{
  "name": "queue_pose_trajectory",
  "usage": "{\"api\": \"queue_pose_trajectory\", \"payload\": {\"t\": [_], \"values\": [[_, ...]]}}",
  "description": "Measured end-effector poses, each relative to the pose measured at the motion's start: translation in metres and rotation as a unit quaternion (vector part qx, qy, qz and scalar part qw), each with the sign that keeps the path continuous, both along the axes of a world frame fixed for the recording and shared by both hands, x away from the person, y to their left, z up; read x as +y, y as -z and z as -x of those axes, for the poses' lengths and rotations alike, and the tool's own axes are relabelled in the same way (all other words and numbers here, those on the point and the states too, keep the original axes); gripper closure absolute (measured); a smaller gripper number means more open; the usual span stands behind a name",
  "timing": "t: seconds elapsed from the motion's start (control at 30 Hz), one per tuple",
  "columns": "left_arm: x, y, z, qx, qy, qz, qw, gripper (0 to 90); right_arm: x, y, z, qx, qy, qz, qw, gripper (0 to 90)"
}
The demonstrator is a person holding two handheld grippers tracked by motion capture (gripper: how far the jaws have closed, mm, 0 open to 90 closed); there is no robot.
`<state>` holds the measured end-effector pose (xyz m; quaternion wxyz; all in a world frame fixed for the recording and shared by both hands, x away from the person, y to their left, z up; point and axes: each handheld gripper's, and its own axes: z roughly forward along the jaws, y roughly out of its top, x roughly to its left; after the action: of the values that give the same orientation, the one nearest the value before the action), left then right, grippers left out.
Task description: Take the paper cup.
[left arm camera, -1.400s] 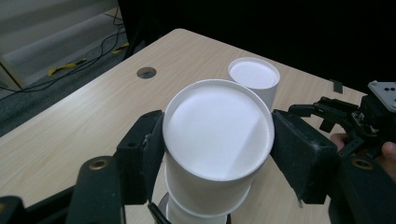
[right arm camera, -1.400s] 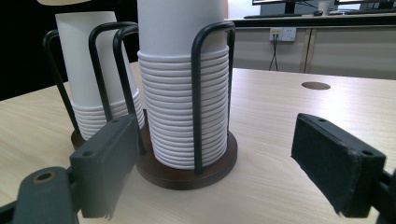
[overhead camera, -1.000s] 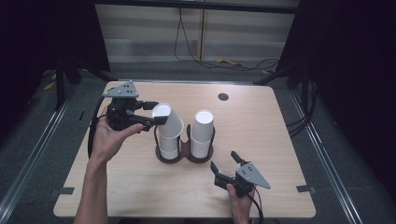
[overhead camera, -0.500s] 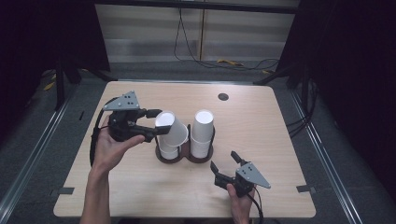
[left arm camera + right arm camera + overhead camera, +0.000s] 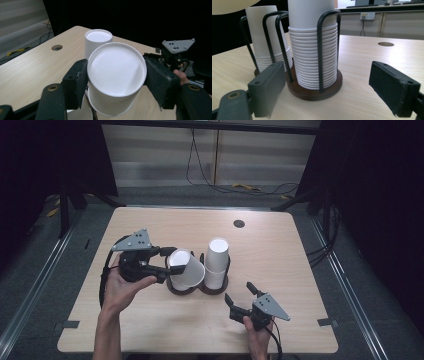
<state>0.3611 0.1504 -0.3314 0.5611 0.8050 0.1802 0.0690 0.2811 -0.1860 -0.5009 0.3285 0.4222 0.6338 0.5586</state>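
Paper cup is clamped in the left claw, tilted over on its side just above the left stack in the two-slot cup holder near the middle of the desk. In the left claw's own view you can see both black pads pressing on the cup's walls near its closed end, so that's a firm grip, not a loose one. Looks to me like the cup has come off the left stack, or is right at the edge of coming free, hard to say if its rim still touches the cups below.

Right stack sits upright in its wire cage, untouched as far as I can tell. From the right claw's view it's a tall pile of nested cups on a dark wooden base.

Right claw is down at the near right of the desk, well clear of the holder, jaws spread wide with nothing between them. They've just been opening a bit further, too.

So my read: the pick is basically done, and what's left is carrying the cup away and setting it down somewhere. The right claw hasn't got a job yet, maybe it'll grab from the right stack.
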Motion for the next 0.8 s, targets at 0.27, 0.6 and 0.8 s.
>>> {"api": "queue_pose_trajectory", "payload": {"t": [0.27,0.6,0.8], "values": [[-0.006,0.021,0.007,0.013,0.008,0.0,0.9999,36.5,0.003,-0.004,0.0,0.017,-0.044,-0.007,0.9989,12.9],[-0.009,0.042,0.011,0.02,0.029,-0.002,0.9994,36.5,0.013,-0.013,0.007,0.013,-0.124,-0.014,0.9921,12.9],[-0.01,0.061,0.01,0.04,0.057,0.02,0.9974,36.5,0.02,-0.019,0.007,0.016,-0.176,-0.02,0.984,13.0]]}}
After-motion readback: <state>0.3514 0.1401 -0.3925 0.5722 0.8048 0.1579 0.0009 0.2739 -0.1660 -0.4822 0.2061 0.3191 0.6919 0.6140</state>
